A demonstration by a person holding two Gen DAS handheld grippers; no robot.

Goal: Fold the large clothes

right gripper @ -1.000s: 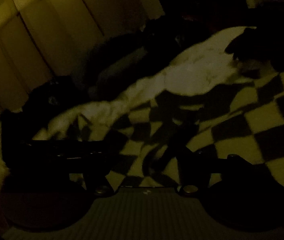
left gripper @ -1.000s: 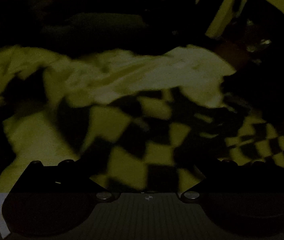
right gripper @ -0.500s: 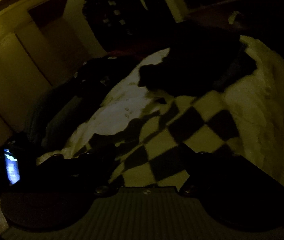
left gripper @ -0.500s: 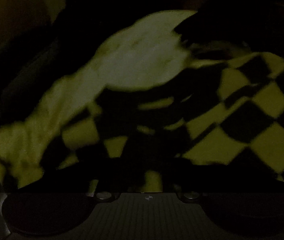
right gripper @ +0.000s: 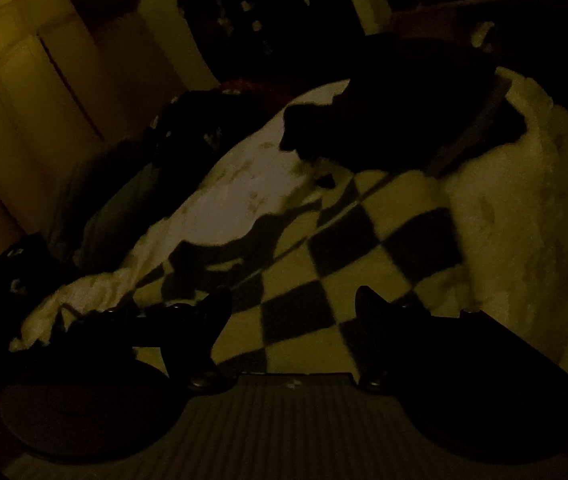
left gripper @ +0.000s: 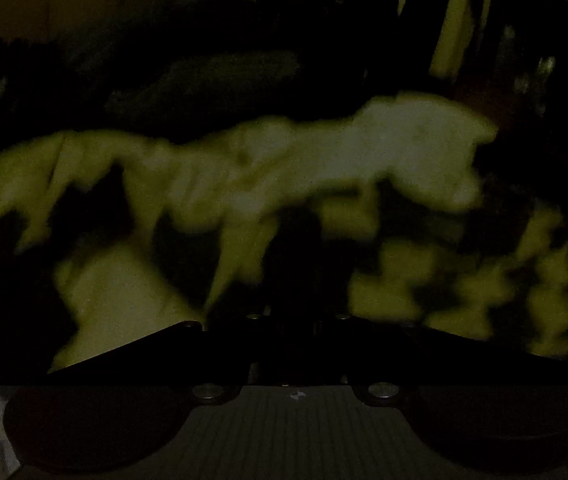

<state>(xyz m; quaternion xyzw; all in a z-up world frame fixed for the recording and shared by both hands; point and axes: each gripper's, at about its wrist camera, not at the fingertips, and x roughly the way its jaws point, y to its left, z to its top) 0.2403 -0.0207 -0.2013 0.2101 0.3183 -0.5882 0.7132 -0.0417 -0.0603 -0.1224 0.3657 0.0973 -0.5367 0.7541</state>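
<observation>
A large black-and-pale checkered fleece cloth (right gripper: 324,280) with a plain pale lining (right gripper: 243,188) lies spread and rumpled on a bed. In the left wrist view the cloth (left gripper: 267,184) is blurred, and its pleats draw down toward my left gripper (left gripper: 296,320). That gripper's jaws are closing, almost together, with a dark fold of the cloth between them. My right gripper (right gripper: 294,308) hovers just over the checkered side with its fingers (right gripper: 215,312) wide apart and nothing pinched.
A dark heap of clothing (right gripper: 404,100) rests on the far end of the cloth. Pale cupboard doors (right gripper: 23,100) stand at the left, with another dark bundle (right gripper: 7,276) below them. Pale slats (left gripper: 452,20) show at the upper right of the left wrist view.
My left jaws have come together from wide apart and the cloth now bunches toward them. The right view has swung sideways along the cloth; a small lit screen at the left is gone.
</observation>
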